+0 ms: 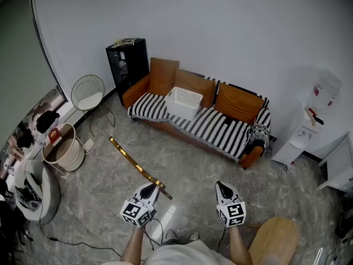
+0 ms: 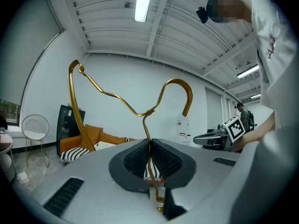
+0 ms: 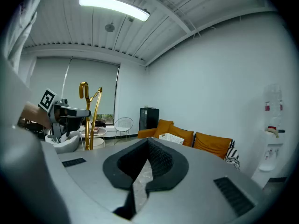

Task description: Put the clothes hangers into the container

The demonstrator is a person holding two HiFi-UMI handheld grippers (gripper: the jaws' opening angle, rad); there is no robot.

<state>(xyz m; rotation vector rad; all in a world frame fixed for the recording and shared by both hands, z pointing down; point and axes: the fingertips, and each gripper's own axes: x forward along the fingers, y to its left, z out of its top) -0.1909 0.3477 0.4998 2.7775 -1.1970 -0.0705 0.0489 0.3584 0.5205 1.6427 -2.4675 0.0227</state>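
In the head view my left gripper (image 1: 149, 186) is shut on a gold wire clothes hanger (image 1: 129, 160), which slants up and to the left over the floor. The left gripper view shows the hanger's thin stem pinched between the black pads (image 2: 135, 158), with its shoulders and hook (image 2: 180, 93) rising above. My right gripper (image 1: 222, 186) is beside it, shut and empty; its pads (image 3: 159, 160) meet at the tips. A white slotted basket (image 1: 185, 102) sits on the sofa, well ahead of both grippers. It also shows in the right gripper view, where the basket (image 3: 169, 137) is small and far off.
An orange sofa (image 1: 234, 139) with a striped blanket stands against the back wall. A black cabinet (image 1: 128, 62) and a wire chair (image 1: 88, 93) are to its left, and a round bin (image 1: 63, 147) is nearer the window. A water dispenser (image 1: 309, 128) is at the right and a wooden stool (image 1: 276, 239) is by my feet.
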